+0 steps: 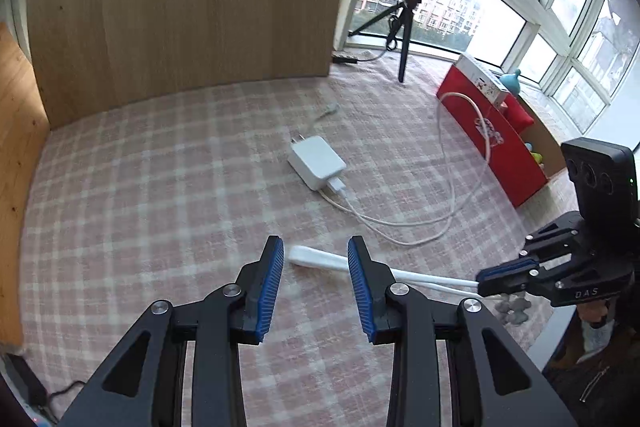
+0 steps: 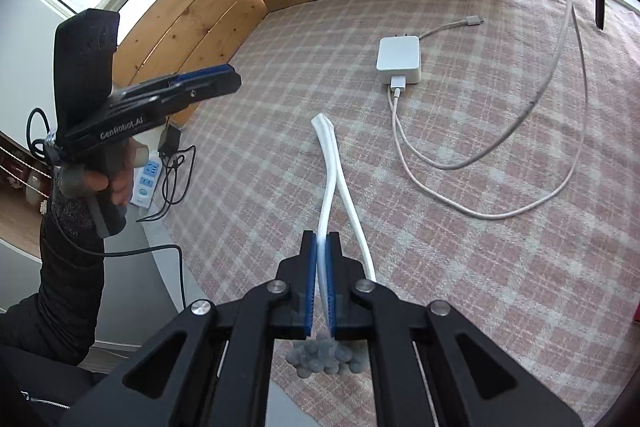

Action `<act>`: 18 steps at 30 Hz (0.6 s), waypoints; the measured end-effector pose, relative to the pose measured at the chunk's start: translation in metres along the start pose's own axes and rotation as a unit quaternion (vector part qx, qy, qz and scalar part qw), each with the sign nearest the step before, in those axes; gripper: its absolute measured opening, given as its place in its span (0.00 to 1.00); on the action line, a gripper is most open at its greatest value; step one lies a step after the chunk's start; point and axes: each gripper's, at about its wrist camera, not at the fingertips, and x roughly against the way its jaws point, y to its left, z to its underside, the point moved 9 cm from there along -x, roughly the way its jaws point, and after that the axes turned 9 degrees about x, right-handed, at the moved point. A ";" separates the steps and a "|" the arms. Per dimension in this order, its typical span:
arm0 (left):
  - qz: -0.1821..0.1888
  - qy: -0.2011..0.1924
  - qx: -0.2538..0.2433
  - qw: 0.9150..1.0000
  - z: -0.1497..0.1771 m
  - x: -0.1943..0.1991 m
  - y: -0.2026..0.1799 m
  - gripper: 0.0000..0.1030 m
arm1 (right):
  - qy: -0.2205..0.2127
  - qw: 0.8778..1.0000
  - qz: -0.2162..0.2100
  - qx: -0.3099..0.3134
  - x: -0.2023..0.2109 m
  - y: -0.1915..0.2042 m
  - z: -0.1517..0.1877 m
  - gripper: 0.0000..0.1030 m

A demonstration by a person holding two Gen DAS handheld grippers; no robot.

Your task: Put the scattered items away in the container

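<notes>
**A:** What are the two tongs doing?

**B:** The right gripper (image 2: pixel 321 251) has its blue pads pressed together on a white looped strap (image 2: pixel 334 163), near one end. The left gripper (image 1: pixel 316 287) has its jaws apart with nothing between them. It hovers above the plaid cloth (image 1: pixel 160 187), and the strap's far tip lies on the cloth under the gap.

**A:** Which step of the tidying is this?

**B:** It looks like the pickup stage: the strap is gripped but not yet in the red container (image 1: pixel 492 143), which stands well apart at the cloth's far edge by the windows.

**A:** What does the next move need?

**B:** Probably a lift and a carry across to the red container. The strap is limp, so its free end may drag or swing. The left gripper could steady that end.

**A:** Describe the strap.

**B:** Two flat white bands running side by side, joined at the tip. Something grey and knobbly hangs at the gripped end; I cannot tell what it is.

**A:** Anything else scattered?

**B:** A white charger (image 2: pixel 399 61) with a long white cable (image 2: pixel 480 207) looped over the cloth.
</notes>
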 end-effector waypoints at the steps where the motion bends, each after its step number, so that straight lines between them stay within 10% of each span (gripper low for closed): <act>1: 0.011 0.015 0.006 1.000 0.011 -0.009 -0.005 0.35 | 0.000 1.000 0.003 0.001 0.001 -0.001 0.001 0.05; 7: 0.069 0.060 0.082 0.992 0.041 -0.051 -0.025 0.38 | -0.002 1.000 0.018 0.013 0.004 -0.003 0.012 0.05; 18: 0.015 0.074 0.148 0.986 0.021 -0.085 -0.002 0.51 | 0.040 0.999 0.011 0.030 -0.025 0.005 0.045 0.05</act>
